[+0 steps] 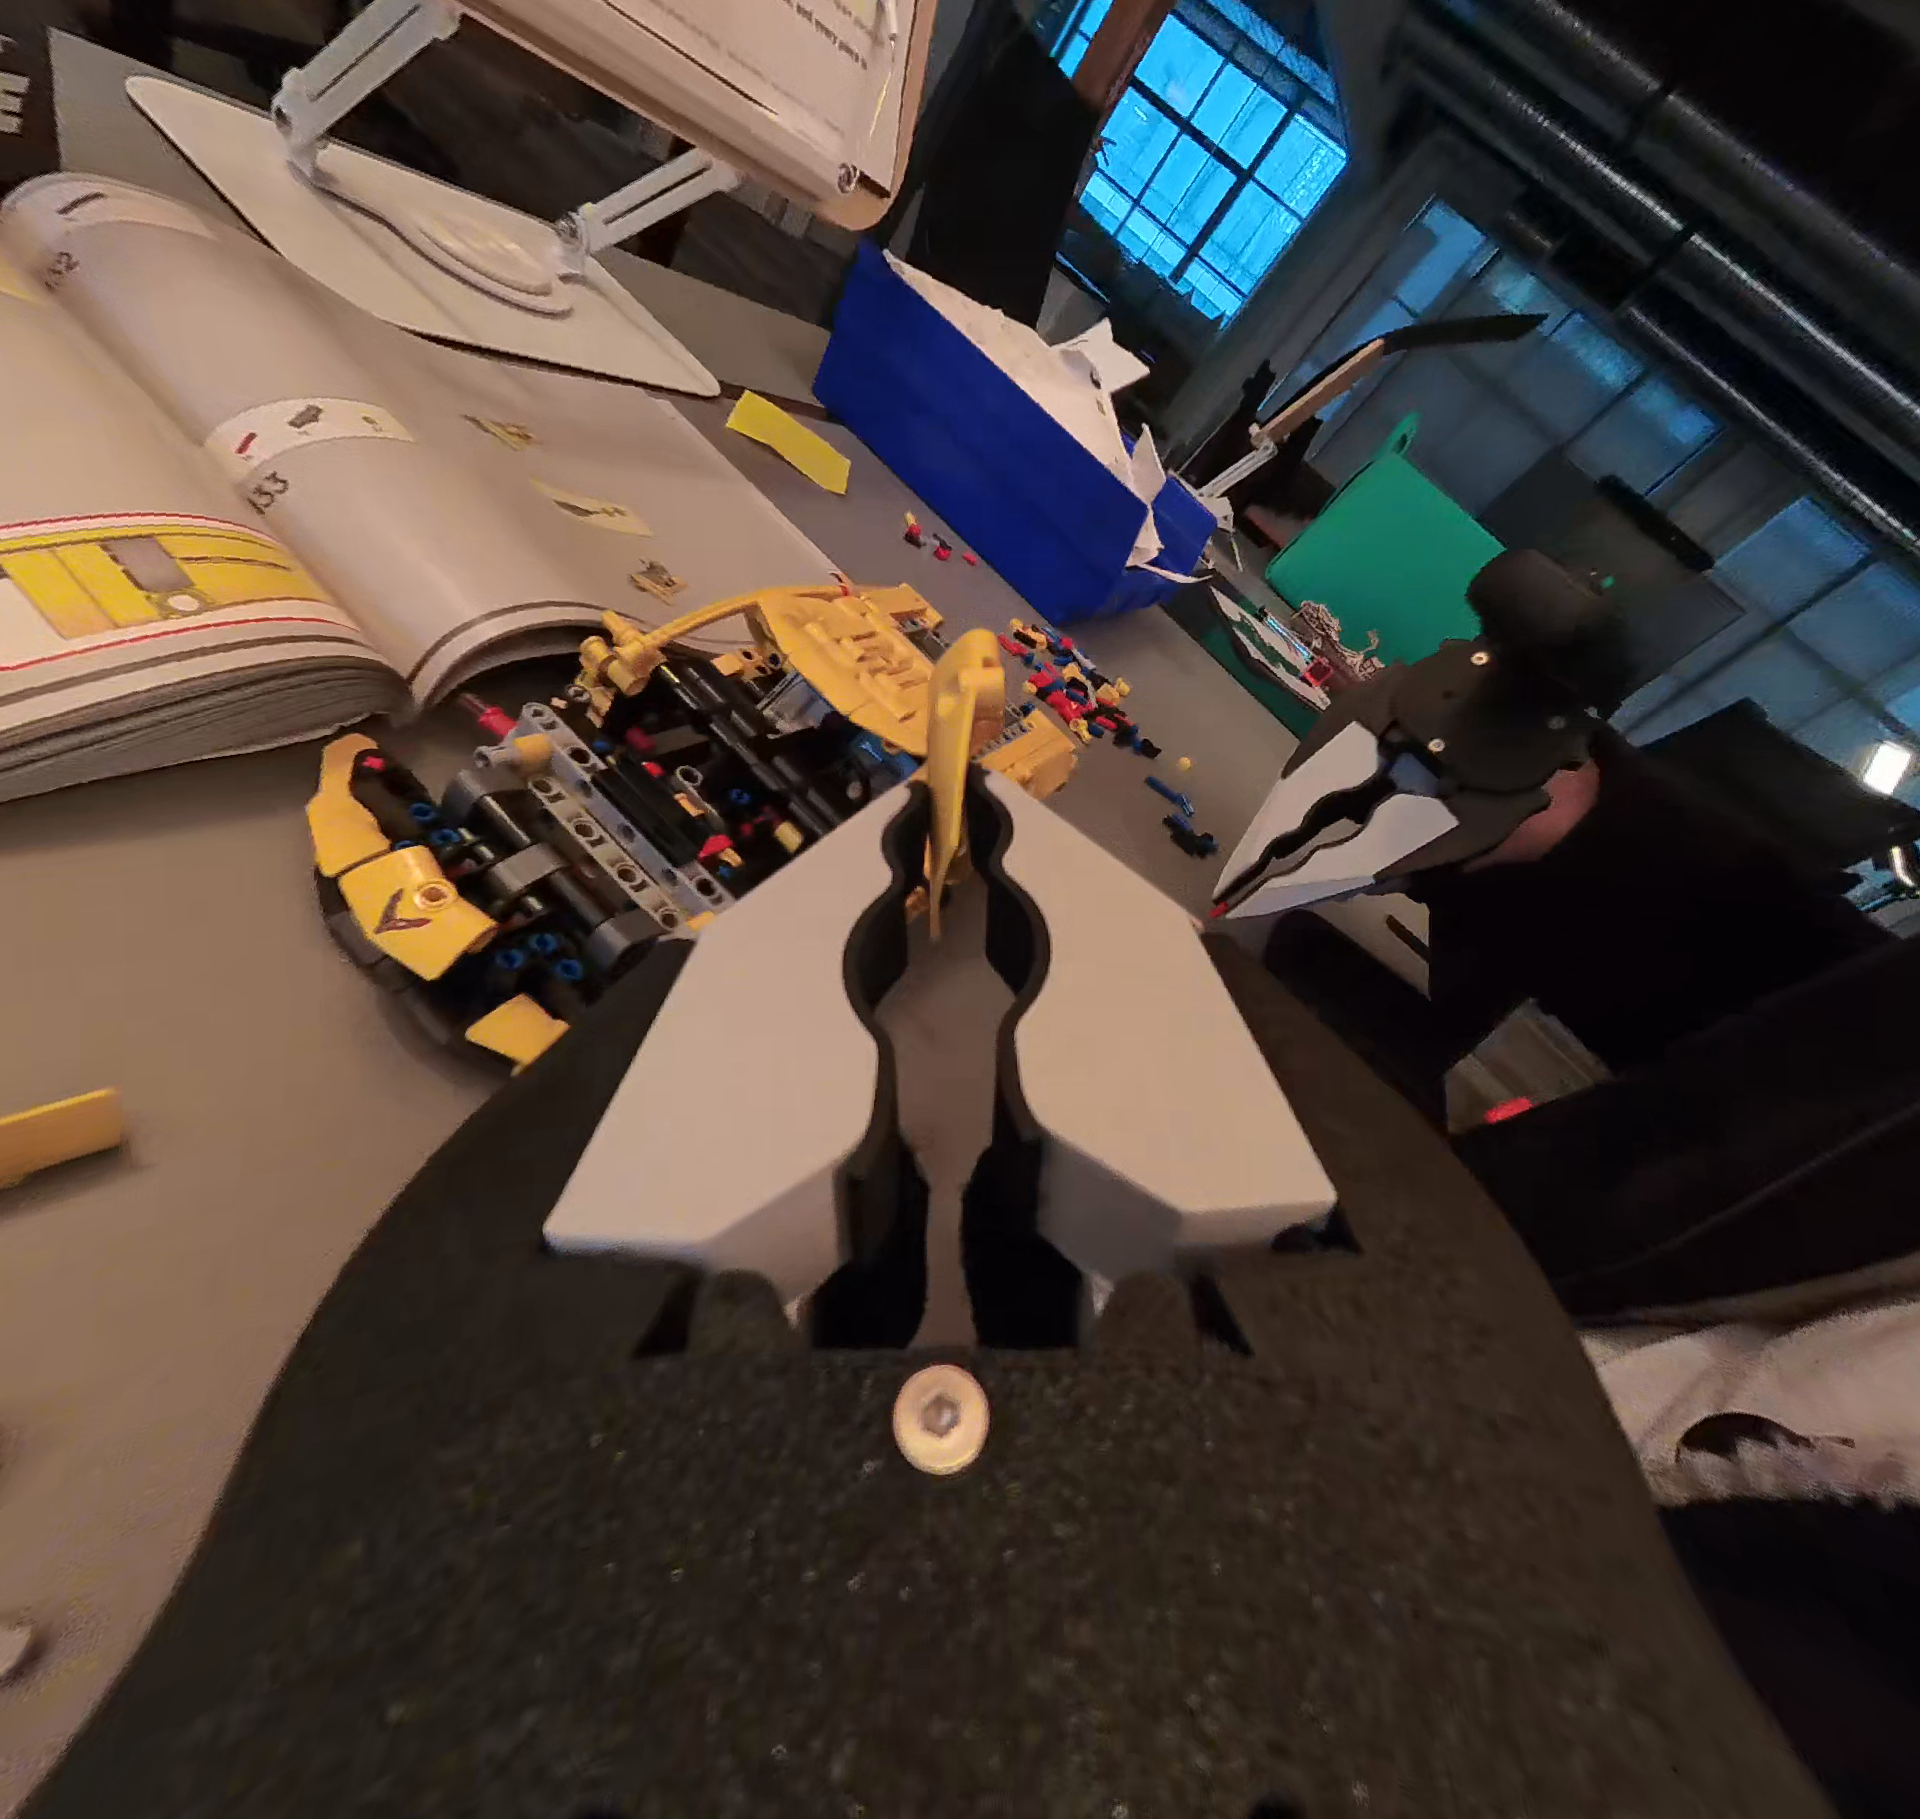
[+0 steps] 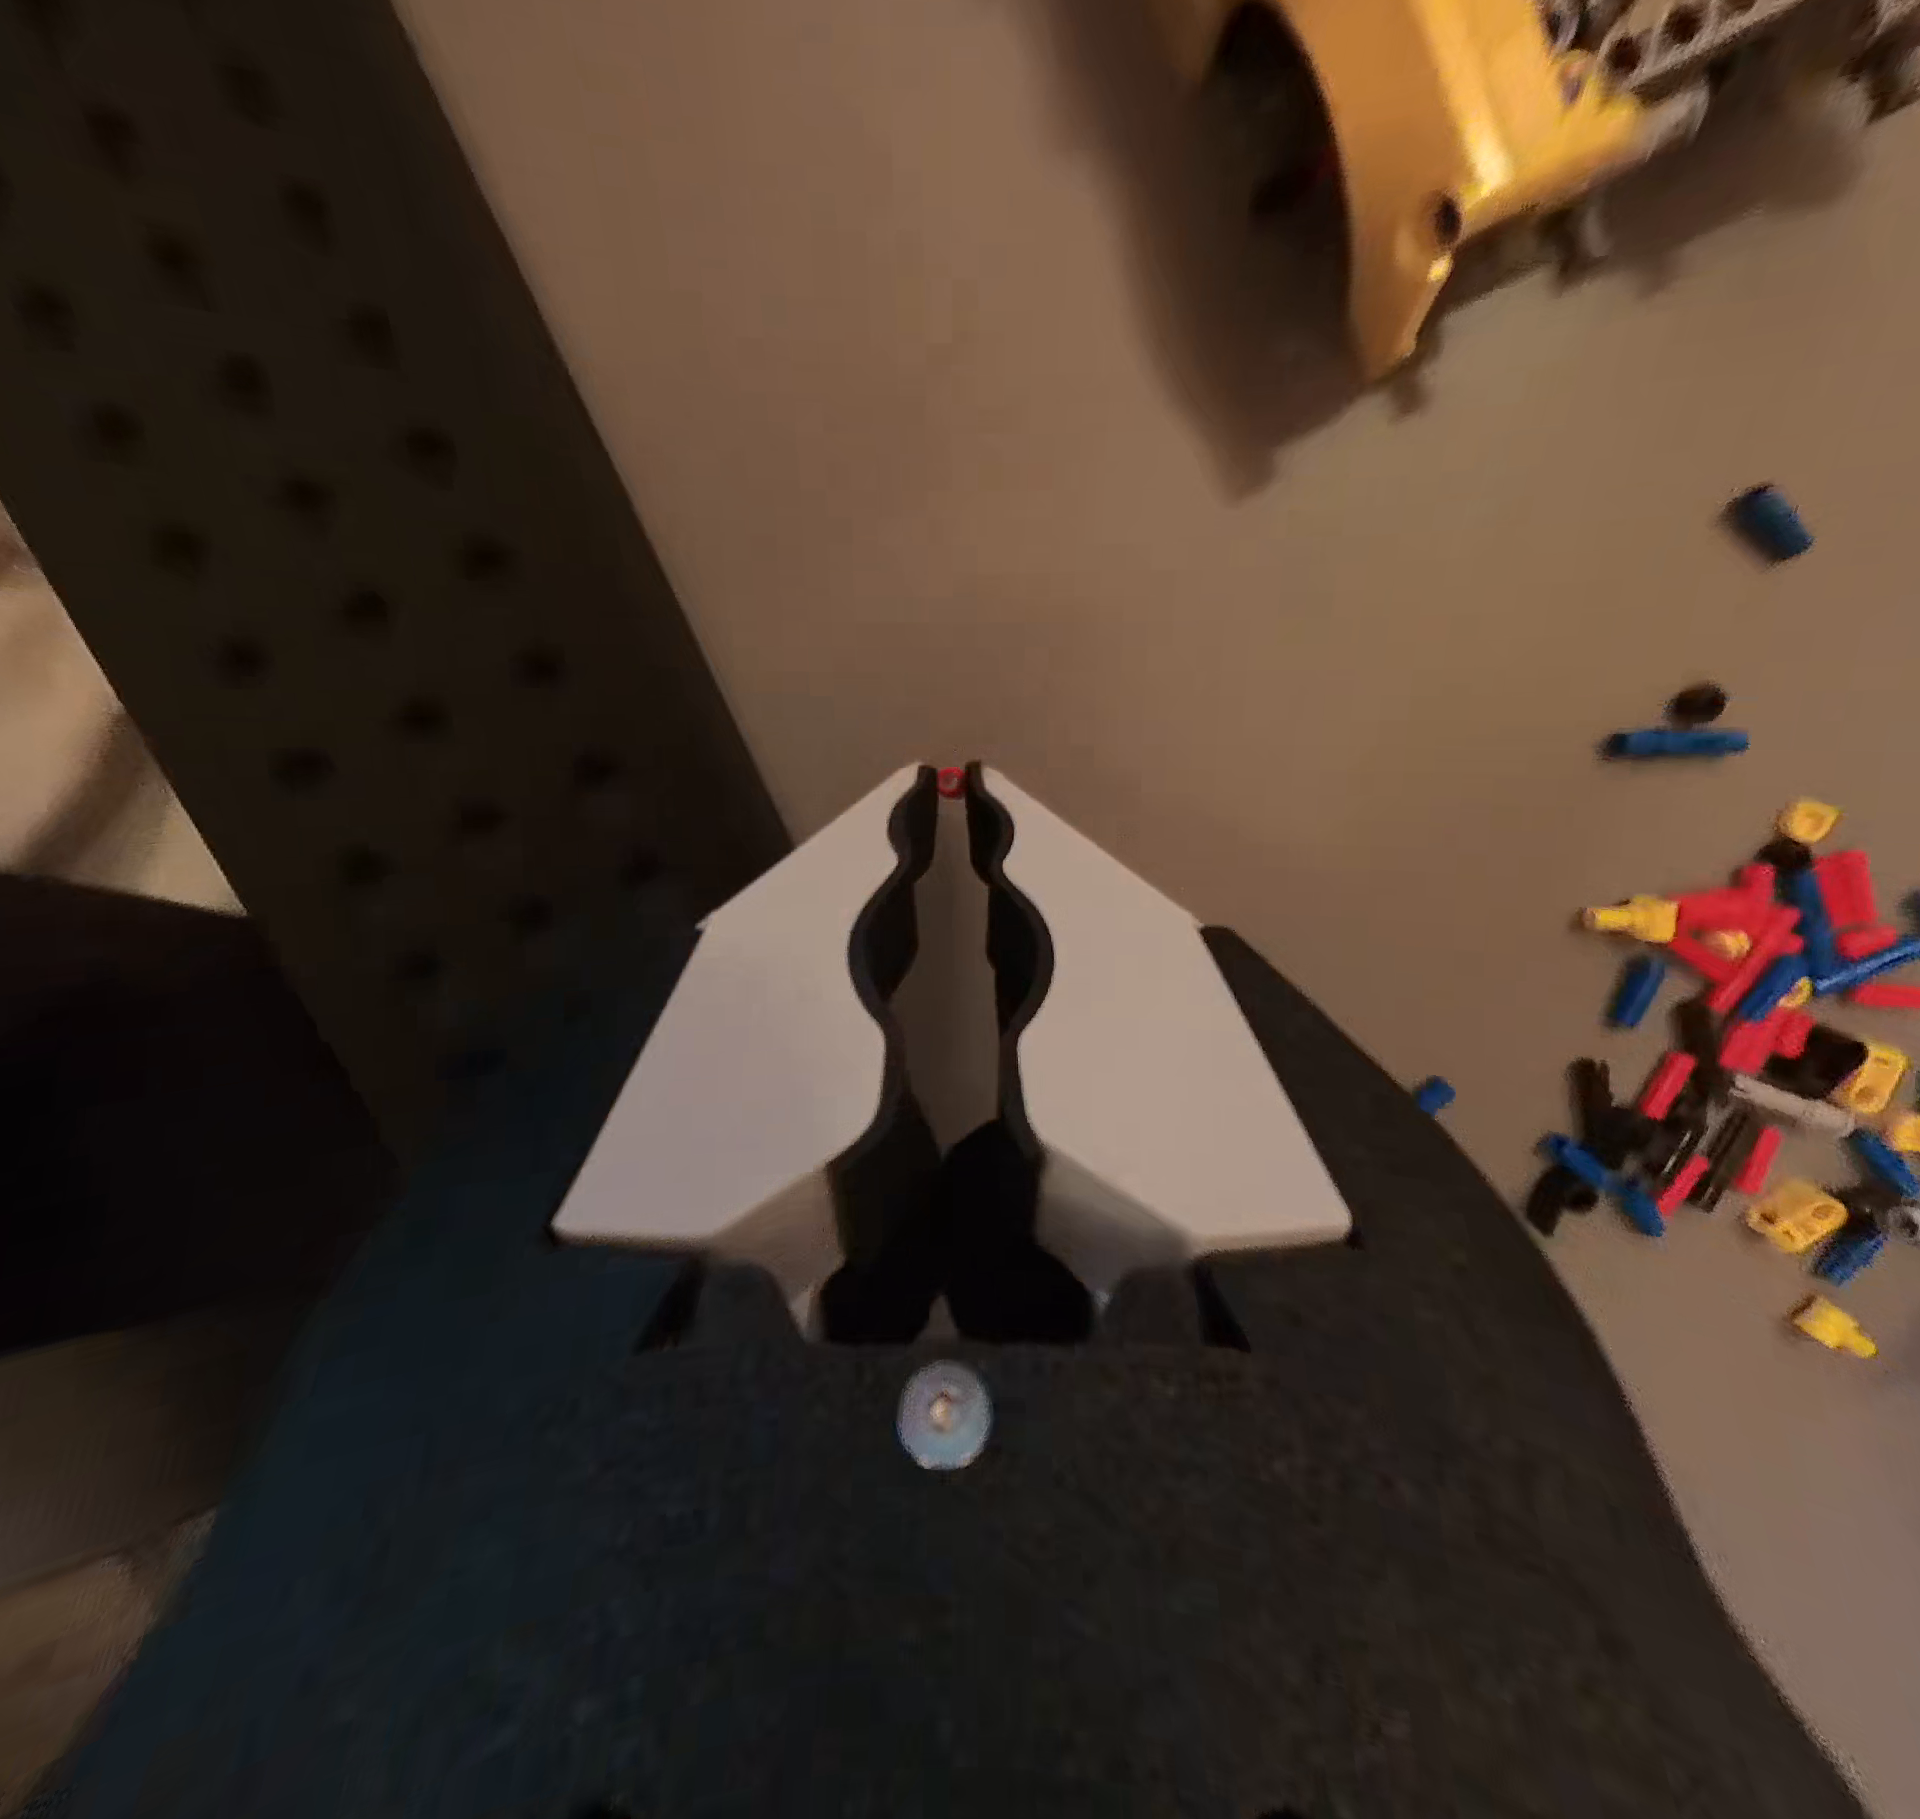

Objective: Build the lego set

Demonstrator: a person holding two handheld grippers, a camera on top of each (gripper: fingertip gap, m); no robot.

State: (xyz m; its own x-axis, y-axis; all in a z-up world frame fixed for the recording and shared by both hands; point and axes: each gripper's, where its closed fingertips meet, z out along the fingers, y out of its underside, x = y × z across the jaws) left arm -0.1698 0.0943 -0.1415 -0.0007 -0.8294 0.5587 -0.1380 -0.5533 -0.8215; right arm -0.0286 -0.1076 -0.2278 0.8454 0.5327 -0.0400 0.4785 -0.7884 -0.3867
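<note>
Grey worktop [image 1: 208, 938] runs under both views, with an industrial room and blue-lit windows [image 1: 1195, 180] behind it. On it lies the part-built yellow and black lego car [image 1: 582, 813], its long axis running from the near left toward the far right in the left wrist view, beside an open instruction booklet [image 1: 312, 522]. The left hand-held gripper [image 1: 951, 782] is clamped on a curved yellow panel [image 1: 961, 730] that stands nearly upright, its long axis rising out of the fingertips; whether the panel touches the car behind it cannot be told. The near end of the car is cut off by the gripper body. To the right, apart from the car, the right hand-held gripper [image 1: 1226, 902] pinches a tiny red piece [image 2: 948, 782], too small to identify. In the blurred right wrist view only a yellow wheel arch [image 2: 1382, 138] of the car shows at the top edge, well ahead of the fingertips, and loose pieces [image 2: 1756, 1042] are scattered at the right.
</note>
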